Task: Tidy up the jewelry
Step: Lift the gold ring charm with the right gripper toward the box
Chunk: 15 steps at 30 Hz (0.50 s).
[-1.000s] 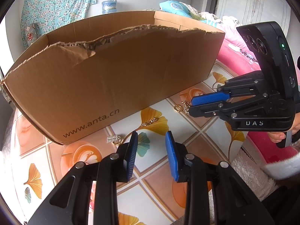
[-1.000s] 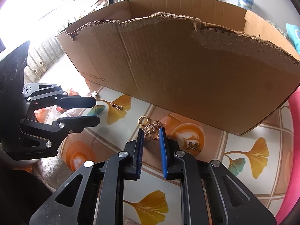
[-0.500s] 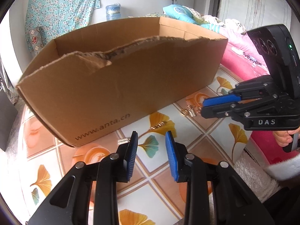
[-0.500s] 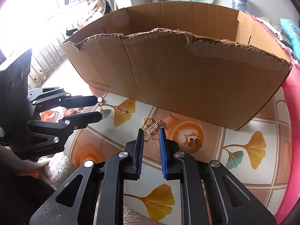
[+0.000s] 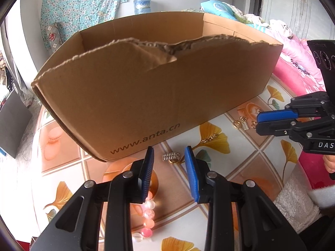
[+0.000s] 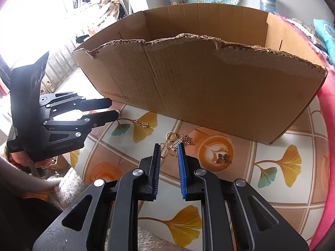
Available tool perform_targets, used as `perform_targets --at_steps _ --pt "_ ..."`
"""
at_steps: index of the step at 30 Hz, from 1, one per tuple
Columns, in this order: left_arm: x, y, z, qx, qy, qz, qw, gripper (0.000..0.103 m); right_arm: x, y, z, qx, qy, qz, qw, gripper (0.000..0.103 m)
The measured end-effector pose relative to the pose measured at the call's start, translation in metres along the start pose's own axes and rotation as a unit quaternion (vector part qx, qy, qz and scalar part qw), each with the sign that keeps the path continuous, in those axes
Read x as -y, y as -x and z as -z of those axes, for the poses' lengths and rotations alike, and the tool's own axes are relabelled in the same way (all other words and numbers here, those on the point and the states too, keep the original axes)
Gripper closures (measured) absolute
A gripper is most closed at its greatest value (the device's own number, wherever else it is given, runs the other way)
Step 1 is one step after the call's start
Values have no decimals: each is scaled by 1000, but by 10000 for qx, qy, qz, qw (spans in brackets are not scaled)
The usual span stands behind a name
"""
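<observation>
Left tongs (image 5: 169, 153) parted over silver charm (image 5: 171, 156), cardboard box (image 5: 150, 100) behind

The box (image 5: 146, 96) is plain brown cardboard with dark printed lettering. The tabletop (image 6: 272, 198) shows white tiles patterned with yellow and teal ginkgo leaves and orange latte swirls. Both sets of jaws are black with blue pads. The ring (image 6: 171, 135) is gold; the beads (image 5: 147, 211) are pink and clear.

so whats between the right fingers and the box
In the right wrist view, a tangle of gold jewelry lies at the tips of the right gripper, with only bare patterned tabletop beyond it up to the cardboard box.
</observation>
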State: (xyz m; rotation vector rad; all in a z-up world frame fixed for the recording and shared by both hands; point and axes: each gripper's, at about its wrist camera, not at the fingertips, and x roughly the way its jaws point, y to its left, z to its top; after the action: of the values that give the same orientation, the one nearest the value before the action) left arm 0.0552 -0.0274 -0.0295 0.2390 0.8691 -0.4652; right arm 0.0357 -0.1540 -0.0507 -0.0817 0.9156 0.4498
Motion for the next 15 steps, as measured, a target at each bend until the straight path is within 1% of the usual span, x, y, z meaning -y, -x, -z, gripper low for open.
perform_targets --at_steps 4,10,15 --pt "0 -4 -2 -103 -27 -29 9999 75 -2 -2 1 14 -8 -5 10000 89" --pt "-2 -9 -7 -229 108 -21 9997 77 -2 -1 3 39 -14 -9 10000 88" --pt "-4 -8 -9 -250 119 44 9996 88 -2 -1 3 49 -26 -6 10000 88"
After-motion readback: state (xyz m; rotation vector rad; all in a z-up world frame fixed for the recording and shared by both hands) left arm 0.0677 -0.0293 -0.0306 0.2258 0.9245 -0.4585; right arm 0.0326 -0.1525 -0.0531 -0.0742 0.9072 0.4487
